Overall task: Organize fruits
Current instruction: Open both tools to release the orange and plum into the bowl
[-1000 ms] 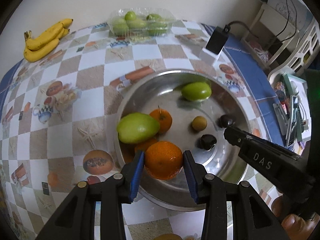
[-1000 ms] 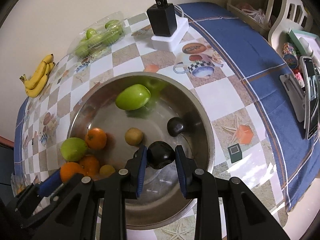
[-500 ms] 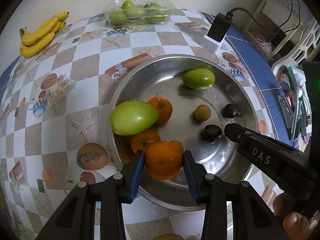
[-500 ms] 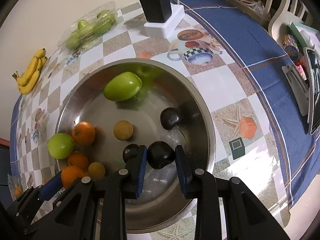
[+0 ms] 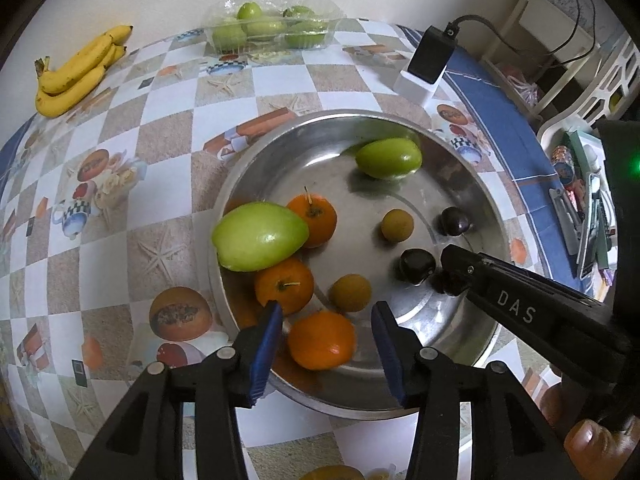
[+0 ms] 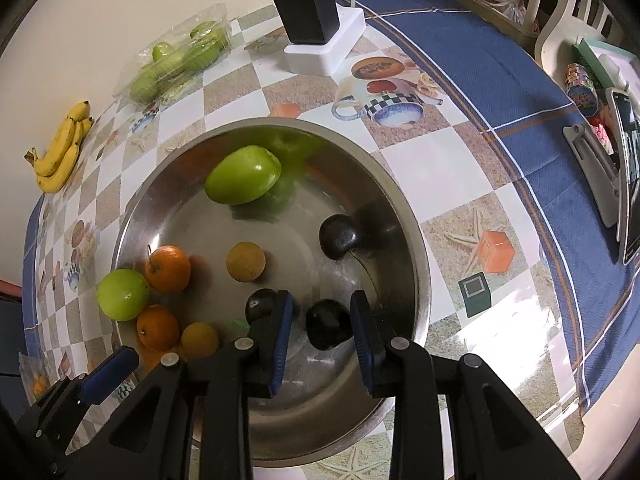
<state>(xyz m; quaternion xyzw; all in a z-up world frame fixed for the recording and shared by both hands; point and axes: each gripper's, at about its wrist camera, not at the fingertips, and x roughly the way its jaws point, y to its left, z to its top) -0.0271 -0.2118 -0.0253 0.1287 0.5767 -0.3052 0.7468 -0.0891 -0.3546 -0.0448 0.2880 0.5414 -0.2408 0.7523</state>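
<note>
Better to lift each gripper straight up from the bowl [image 5: 460, 160], so no fruit rolls. Left gripper [image 5: 325, 344] opening now, pads clear of the orange [image 5: 321, 340] lying between them at the bowl's near side. Right gripper [image 6: 320, 322] almost closed around the dark fruit [image 6: 329, 324] on the bowl's floor; contact looks light.

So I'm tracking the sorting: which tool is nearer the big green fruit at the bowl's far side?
Right, narrowly. The right tool is at the bowl's near side around a dark fruit; the left tool, jaws opening around an orange, sits further from the green fruit.
</note>
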